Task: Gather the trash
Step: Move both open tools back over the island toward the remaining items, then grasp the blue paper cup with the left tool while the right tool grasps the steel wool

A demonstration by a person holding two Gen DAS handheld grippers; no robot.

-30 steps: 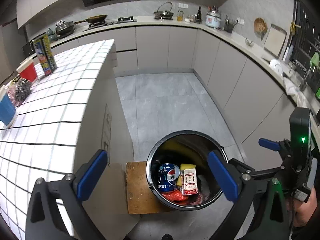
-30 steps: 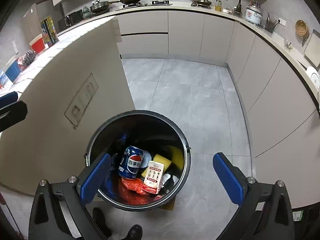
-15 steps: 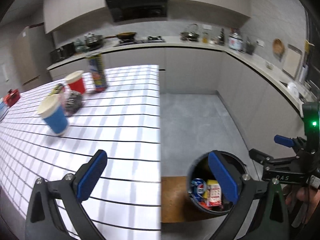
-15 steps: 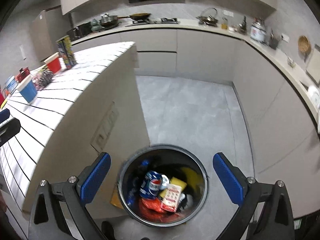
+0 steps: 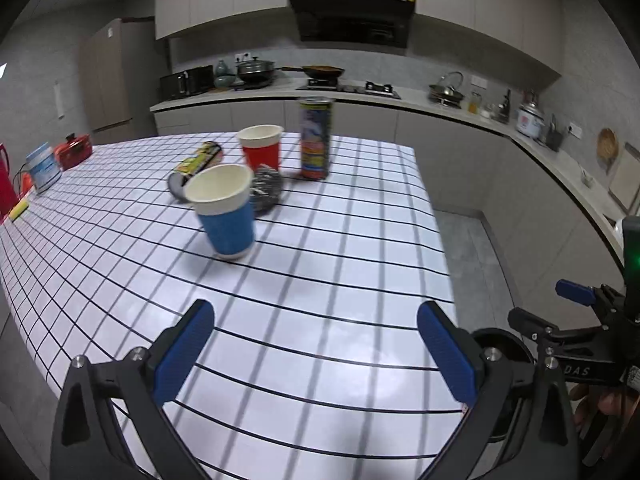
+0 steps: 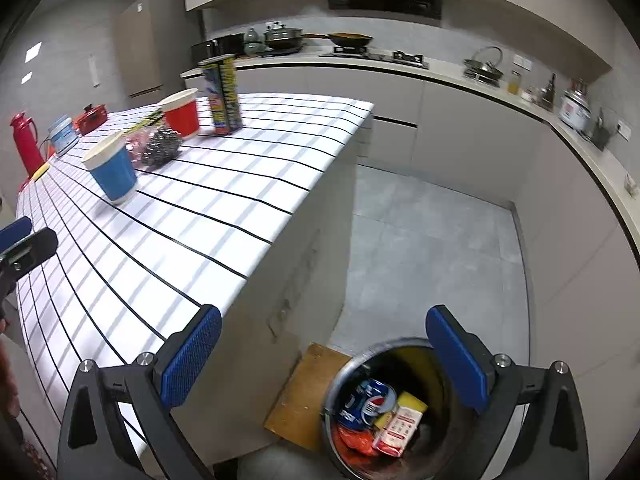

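Note:
My left gripper (image 5: 316, 354) is open and empty above the near part of the checked island top (image 5: 360, 240). A blue paper cup (image 5: 225, 210) stands ahead of it, with a steel scourer (image 5: 266, 192), a red cup (image 5: 261, 150), a lying snack tube (image 5: 198, 164) and a tall can (image 5: 316, 138) behind. My right gripper (image 6: 324, 360) is open and empty above the metal trash bin (image 6: 340, 380) on the floor. The bin holds a Pepsi can (image 6: 370, 402), a small carton (image 6: 398, 428) and other trash. The same cups (image 6: 112, 172) show on the island.
A wooden board (image 6: 308, 392) lies under the bin beside the island's side wall (image 6: 312, 240). A red flask (image 6: 26, 144), a blue tub (image 6: 62, 134) and a red box (image 5: 74, 150) stand at the island's far left. Kitchen counters (image 6: 520, 120) run along the back and right.
Both grippers have risen and tilted up from the bin. The left one now faces the island top and its cups; the bin has dropped to the bottom of the right view.

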